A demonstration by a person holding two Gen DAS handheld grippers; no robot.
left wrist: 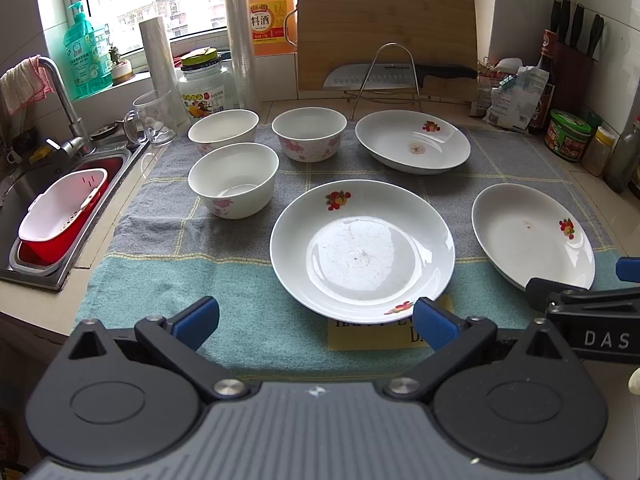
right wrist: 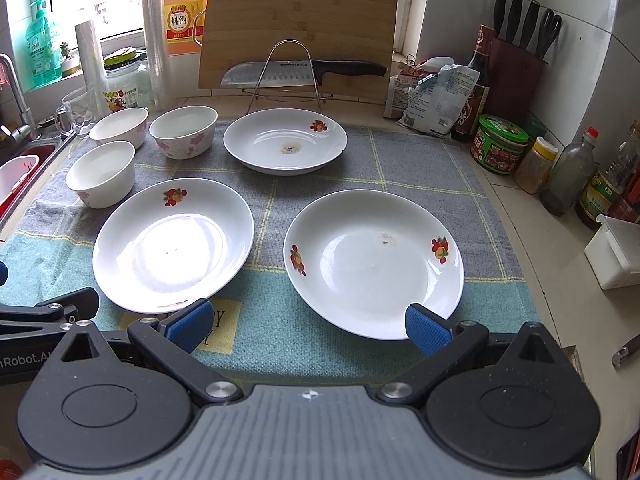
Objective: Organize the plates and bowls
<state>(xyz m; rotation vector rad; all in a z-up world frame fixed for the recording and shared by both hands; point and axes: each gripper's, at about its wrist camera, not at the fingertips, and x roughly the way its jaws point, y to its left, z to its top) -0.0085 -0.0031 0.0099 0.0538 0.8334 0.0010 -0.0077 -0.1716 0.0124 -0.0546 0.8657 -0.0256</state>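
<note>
while both grippers are hanging back at the near edge of the towel point(left wrist: 132, 236), nothing is getting touched yet, so the sorting is looking like it's still at the start.

going left to right: the sink point(left wrist: 36, 264) with a red and white basket point(left wrist: 60, 216) is sitting off the towel's left side. then three floral bowls are clustering at the back left, the back-left bowl point(left wrist: 223, 130), the front bowl point(left wrist: 233, 178) just in front of it, and the middle bowl point(left wrist: 309, 133) beside them. all upright, none nested. the left gripper point(left wrist: 316, 322) is hovering with its jaws spread wide and empty, roughly facing the centre plate point(left wrist: 362, 250), whose near rim is lying just by its right blue pad point(left wrist: 434, 324). a back plate point(left wrist: 413, 142) is resting further off, in front of the wire rack point(left wrist: 386, 76). the right gripper point(right wrist: 308, 322) is also gaping wide with nothing in it, facing the right plate point(right wrist: 374, 262).

what's worrying me: these plates are lying flat on soft cloth, so getting a finger under a rim is looking tricky. my guess is a pad could just be shoving a plate along, bunching the towel up and knocking it into its neighbour. glazed rims are probably slippery too, so a shallow pinch could be letting one tip out and chip. the two grippers are also sitting close together, so they could be clashing if both go in at once.
</note>
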